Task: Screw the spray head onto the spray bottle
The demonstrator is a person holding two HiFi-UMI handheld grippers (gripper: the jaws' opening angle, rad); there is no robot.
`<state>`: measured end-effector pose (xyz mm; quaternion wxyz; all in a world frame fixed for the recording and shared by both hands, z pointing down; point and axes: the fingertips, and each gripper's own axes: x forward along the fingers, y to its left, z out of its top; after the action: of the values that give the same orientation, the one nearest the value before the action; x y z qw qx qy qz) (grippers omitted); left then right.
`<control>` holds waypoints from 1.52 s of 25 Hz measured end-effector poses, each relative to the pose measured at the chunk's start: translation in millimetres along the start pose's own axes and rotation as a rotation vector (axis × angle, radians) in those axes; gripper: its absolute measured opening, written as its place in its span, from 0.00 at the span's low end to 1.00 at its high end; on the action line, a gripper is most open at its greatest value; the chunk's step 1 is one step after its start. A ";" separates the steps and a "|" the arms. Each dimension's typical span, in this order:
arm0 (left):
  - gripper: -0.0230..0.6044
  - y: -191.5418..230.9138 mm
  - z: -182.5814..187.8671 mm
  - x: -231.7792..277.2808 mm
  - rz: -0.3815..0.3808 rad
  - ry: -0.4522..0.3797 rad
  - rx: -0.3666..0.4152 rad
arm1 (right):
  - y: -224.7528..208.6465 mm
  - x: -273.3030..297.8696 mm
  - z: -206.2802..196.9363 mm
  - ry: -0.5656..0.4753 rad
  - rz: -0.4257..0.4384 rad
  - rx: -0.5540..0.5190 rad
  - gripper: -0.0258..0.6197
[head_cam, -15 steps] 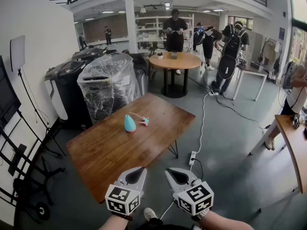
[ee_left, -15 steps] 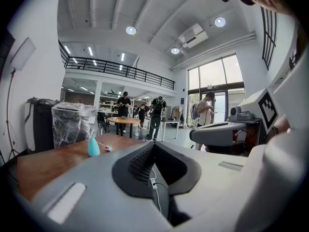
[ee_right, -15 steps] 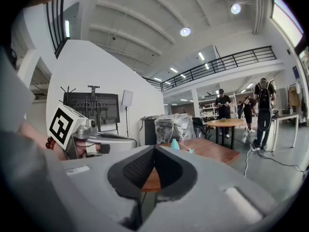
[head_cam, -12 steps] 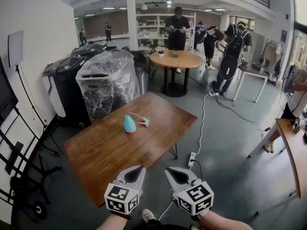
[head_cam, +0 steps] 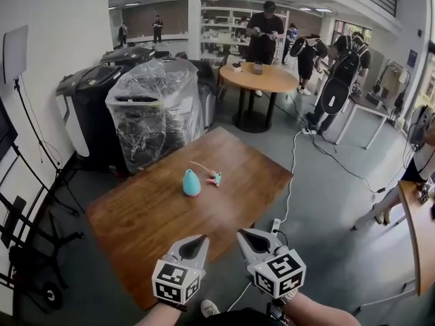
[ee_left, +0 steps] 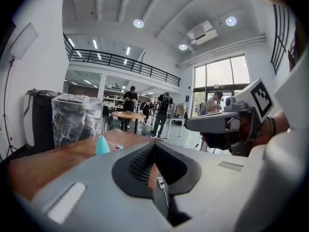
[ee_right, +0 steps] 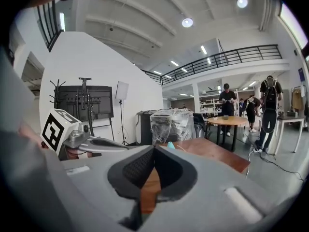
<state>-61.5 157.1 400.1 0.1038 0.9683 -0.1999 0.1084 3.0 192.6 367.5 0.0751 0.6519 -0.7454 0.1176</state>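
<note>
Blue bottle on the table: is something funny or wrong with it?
The teal teardrop-shaped spray bottle stands upright on the brown wooden table with no top on. Its teal spray head, with a thin tube, lies loose beside it. Nothing looks spilled or broken.

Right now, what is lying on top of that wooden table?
A teal bottle stands there, its spray head lying beside it. The left gripper hides part of the table's near edge.

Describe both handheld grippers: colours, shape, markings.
The left gripper and right gripper match: light grey moulded shells whose tongs taper to a point, lined with black ribbed pads. Each carries a white cube printed with black square markers: left cube, right cube. No sleeves show at the wrists.
</note>
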 end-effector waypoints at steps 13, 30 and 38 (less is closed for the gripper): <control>0.08 41.9 -16.5 58.8 0.026 0.072 -0.012 | -43.2 79.6 -2.6 0.058 0.065 -0.013 0.03; 0.18 131.9 -83.8 262.7 0.212 0.347 -0.140 | -192.1 208.0 -42.9 0.276 0.307 -0.005 0.03; 0.20 167.5 -122.2 311.6 0.293 0.481 -0.133 | -234.2 238.5 -51.7 0.332 0.374 0.006 0.03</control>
<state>128.7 -77.1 621.5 0.1947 0.8665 -0.3141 0.3356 199.5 -49.6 498.6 0.1715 0.4746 -0.8300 0.2374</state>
